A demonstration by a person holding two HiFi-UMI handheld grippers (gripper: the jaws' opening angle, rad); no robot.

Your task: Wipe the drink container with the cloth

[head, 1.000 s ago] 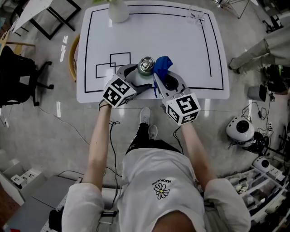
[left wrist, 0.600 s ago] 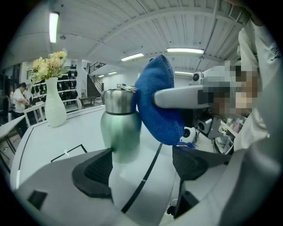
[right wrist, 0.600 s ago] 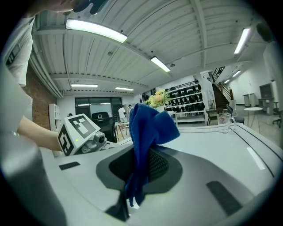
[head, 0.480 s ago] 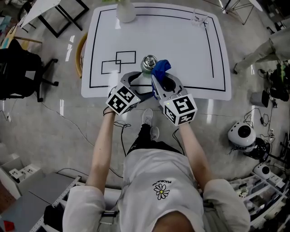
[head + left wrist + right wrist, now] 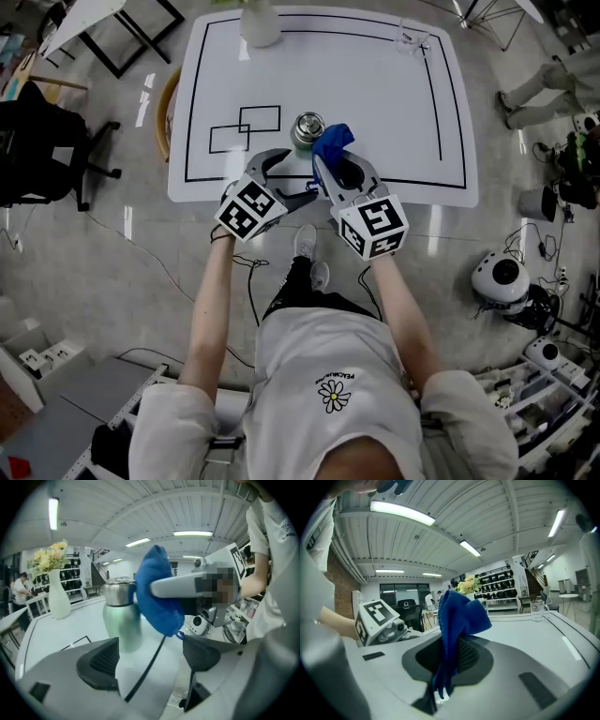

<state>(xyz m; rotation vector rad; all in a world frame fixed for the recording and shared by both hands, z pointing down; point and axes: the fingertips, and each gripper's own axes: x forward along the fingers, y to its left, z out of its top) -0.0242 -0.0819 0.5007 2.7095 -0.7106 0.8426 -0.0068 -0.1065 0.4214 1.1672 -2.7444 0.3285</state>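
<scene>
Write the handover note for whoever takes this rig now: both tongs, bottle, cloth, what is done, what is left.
Left tongs: open, empty; the metal bottle stands just ahead of them, ungripped.
Right tongs: shut on the blue cloth, whose bunched end sits at the bottle's upper side, seemingly touching.
Bottle: upright on the white table, near its front edge.
Done: cloth is at the bottle; how much is wiped cannot be told.
Left: probably steady the bottle with the left tongs, then wipe round it.
</scene>
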